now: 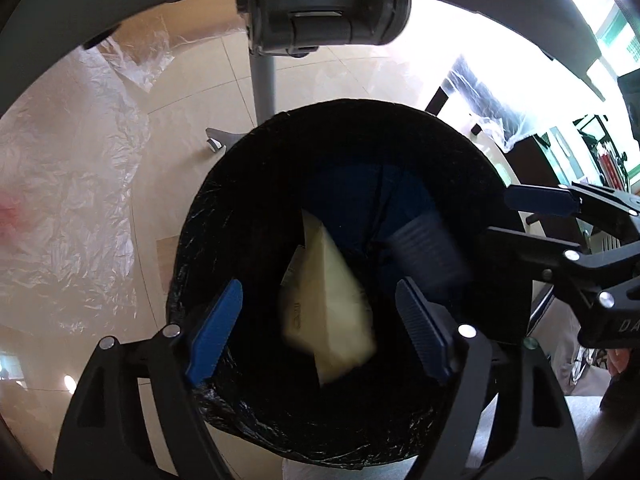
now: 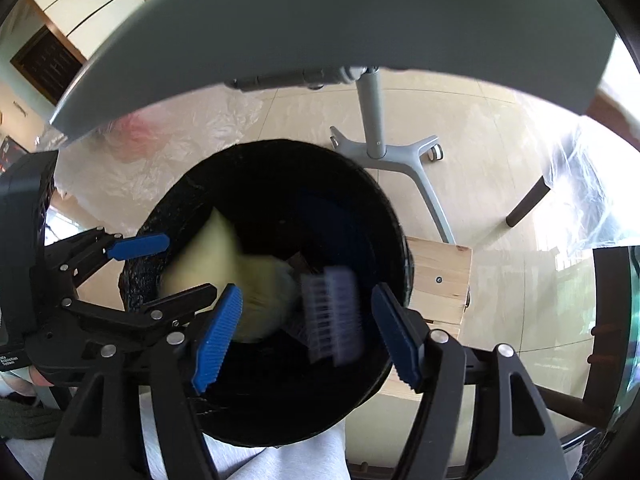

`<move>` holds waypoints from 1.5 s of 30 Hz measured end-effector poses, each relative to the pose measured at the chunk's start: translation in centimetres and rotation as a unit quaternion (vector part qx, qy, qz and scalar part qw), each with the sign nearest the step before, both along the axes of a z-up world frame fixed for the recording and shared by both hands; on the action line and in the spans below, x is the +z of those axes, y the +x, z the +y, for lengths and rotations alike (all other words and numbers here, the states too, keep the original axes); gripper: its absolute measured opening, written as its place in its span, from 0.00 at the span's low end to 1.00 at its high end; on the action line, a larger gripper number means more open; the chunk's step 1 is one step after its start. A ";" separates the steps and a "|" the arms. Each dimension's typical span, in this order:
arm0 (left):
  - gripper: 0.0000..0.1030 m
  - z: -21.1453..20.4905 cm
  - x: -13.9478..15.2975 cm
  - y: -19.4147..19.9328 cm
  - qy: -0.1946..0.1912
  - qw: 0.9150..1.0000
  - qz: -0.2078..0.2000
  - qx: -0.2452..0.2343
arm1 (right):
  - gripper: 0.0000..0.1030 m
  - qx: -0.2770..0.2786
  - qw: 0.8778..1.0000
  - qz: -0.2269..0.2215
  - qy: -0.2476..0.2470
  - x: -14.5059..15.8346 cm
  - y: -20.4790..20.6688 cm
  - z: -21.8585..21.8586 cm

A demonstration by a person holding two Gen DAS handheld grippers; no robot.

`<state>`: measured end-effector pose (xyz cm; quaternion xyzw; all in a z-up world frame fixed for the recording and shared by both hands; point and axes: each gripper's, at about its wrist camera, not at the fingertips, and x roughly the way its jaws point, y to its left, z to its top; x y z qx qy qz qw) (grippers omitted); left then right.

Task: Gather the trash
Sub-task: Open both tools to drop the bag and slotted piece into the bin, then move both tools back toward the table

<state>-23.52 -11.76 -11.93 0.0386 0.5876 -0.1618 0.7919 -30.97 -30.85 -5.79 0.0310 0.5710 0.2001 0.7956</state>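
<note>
Pale yellow crumpled paper wrapper (image 1: 328,304) and ribbed translucent plastic cup (image 2: 332,316): both blurred over the black-lined round bin (image 1: 224,184), judged light, crushable. Left tool (image 1: 320,328) and right tool (image 2: 306,336) both spread apart, empty; take the cup by its rim.

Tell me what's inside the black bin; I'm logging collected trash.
Inside the bin: a yellowish wrapper and a ribbed plastic cup, both blurred. The dark bottom beneath them is hidden.
</note>
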 end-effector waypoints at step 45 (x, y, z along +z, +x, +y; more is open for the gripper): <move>0.98 3.0 15.1 18.6 -0.049 0.992 -0.118 0.010 | 0.95 -0.050 0.992 -0.119 0.011 10.8 8.7 3.2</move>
